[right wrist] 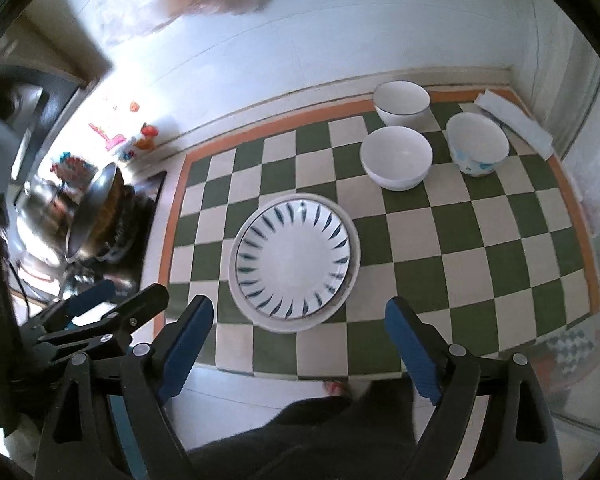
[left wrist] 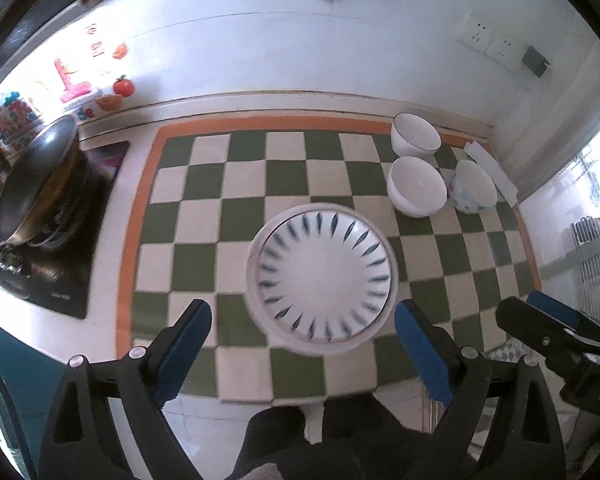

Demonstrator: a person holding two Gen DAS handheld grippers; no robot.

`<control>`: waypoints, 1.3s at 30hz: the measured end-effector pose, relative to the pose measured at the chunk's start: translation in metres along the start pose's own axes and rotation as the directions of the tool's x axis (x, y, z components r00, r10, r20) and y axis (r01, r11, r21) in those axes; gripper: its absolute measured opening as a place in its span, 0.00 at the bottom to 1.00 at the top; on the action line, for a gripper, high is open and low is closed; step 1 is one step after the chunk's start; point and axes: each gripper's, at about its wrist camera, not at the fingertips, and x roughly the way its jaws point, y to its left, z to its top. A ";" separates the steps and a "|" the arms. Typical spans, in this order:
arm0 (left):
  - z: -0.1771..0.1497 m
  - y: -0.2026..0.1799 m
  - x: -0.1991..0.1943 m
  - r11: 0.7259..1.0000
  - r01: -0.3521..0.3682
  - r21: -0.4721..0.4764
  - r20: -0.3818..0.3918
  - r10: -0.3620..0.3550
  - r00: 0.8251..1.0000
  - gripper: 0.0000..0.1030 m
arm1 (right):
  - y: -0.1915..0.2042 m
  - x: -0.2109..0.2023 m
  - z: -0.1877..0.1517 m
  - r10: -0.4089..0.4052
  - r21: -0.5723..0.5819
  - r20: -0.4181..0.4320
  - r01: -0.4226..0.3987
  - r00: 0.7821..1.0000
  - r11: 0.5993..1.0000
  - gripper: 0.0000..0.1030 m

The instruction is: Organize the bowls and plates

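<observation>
A white plate with blue dashes (left wrist: 322, 276) (right wrist: 294, 264) lies on top of another white plate on the green-and-white checked mat (left wrist: 204, 200) (right wrist: 480, 248). Three bowls stand at the mat's far right corner: a dark-rimmed white bowl (left wrist: 416, 136) (right wrist: 402, 102), a plain white bowl (left wrist: 417, 192) (right wrist: 396, 158) and a bowl with blue print (left wrist: 474, 192) (right wrist: 477, 144). My left gripper (left wrist: 303, 320) hovers above the plates' near edge, open and empty. My right gripper (right wrist: 299, 316) is open and empty too, above the same edge. Each gripper shows at the side of the other's view.
A metal pan (left wrist: 32, 184) (right wrist: 96, 208) rests tilted on a black cooktop (left wrist: 60, 264) left of the mat. A folded white cloth (left wrist: 492, 172) (right wrist: 516, 124) lies by the far right corner. A white tiled wall with sockets (left wrist: 488, 40) stands behind. Dark trouser legs show below.
</observation>
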 end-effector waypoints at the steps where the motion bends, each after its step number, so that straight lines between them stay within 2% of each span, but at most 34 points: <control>1: 0.009 -0.006 0.009 1.000 0.002 -0.002 -0.006 -0.002 1.000 0.91 | -0.014 0.005 0.010 -0.001 0.023 -0.004 0.001 1.000 1.000 0.87; 7: 0.069 -0.043 0.087 0.999 0.036 -0.023 -0.101 -0.038 0.994 0.91 | -0.097 0.049 0.077 -0.014 0.121 -0.036 0.018 0.999 0.992 0.87; 12: 0.120 -0.071 0.156 0.992 0.094 -0.084 -0.211 -0.110 0.971 0.91 | -0.157 0.107 0.131 0.047 0.213 -0.121 -0.021 0.991 0.977 0.86; 15: 0.145 -0.084 0.196 0.988 0.108 -0.109 -0.270 -0.134 0.954 0.86 | -0.183 0.144 0.156 0.067 0.246 -0.168 -0.024 0.984 0.969 0.79; 18: 0.160 -0.094 0.228 0.987 0.112 -0.113 -0.320 -0.143 0.936 0.72 | -0.199 0.178 0.173 0.091 0.270 -0.219 -0.029 0.971 0.962 0.69; 19: 0.163 -0.096 0.235 0.987 0.114 -0.113 -0.334 -0.146 0.931 0.64 | -0.204 0.191 0.178 0.095 0.275 -0.242 -0.026 0.966 0.961 0.67; 20: 0.166 -0.099 0.245 0.987 0.113 -0.113 -0.350 -0.146 0.925 0.56 | -0.208 0.199 0.180 0.102 0.277 -0.254 -0.028 0.962 0.960 0.63; 21: 0.167 -0.102 0.252 0.988 0.108 -0.107 -0.364 -0.140 0.921 0.52 | -0.210 0.207 0.182 0.110 0.281 -0.264 -0.032 0.958 0.959 0.57; 22: 0.168 -0.106 0.260 0.989 0.110 -0.100 -0.377 -0.140 0.916 0.43 | -0.212 0.215 0.184 0.108 0.277 -0.281 -0.027 0.954 0.961 0.53; 23: 0.168 -0.109 0.268 0.990 0.109 -0.092 -0.392 -0.137 0.910 0.31 | -0.214 0.222 0.185 0.103 0.274 -0.292 -0.020 0.951 0.961 0.42; 24: 0.167 -0.112 0.275 0.991 0.102 -0.082 -0.406 -0.126 0.905 0.28 | -0.215 0.227 0.185 0.102 0.274 -0.299 -0.017 0.949 0.962 0.28; 25: 0.166 -0.114 0.281 0.992 0.098 -0.075 -0.415 -0.120 0.902 0.27 | -0.216 0.233 0.186 0.089 0.270 -0.313 -0.001 0.946 0.963 0.26; 26: 0.164 -0.115 0.285 0.993 0.097 -0.070 -0.420 -0.117 0.900 0.24 | -0.216 0.237 0.185 0.078 0.266 -0.318 0.010 0.945 0.964 0.19; 27: 0.163 -0.117 0.287 0.993 0.098 -0.069 -0.424 -0.118 0.898 0.18 | -0.217 0.239 0.184 0.066 0.260 -0.319 0.020 0.946 0.965 0.12; 29: 0.159 -0.119 0.291 0.991 0.110 -0.075 -0.433 -0.132 0.892 0.13 | -0.217 0.241 0.183 0.069 0.256 -0.308 0.013 0.949 0.966 0.11; 35: 0.147 -0.128 0.278 0.994 0.095 -0.050 -0.406 -0.107 0.907 0.13 | -0.210 0.236 0.178 0.045 0.207 -0.312 0.021 0.949 0.978 0.11; 39: 0.126 -0.134 0.263 0.993 0.112 -0.048 -0.420 -0.122 0.899 0.13 | -0.207 0.216 0.167 0.055 0.190 -0.307 0.005 0.950 0.982 0.11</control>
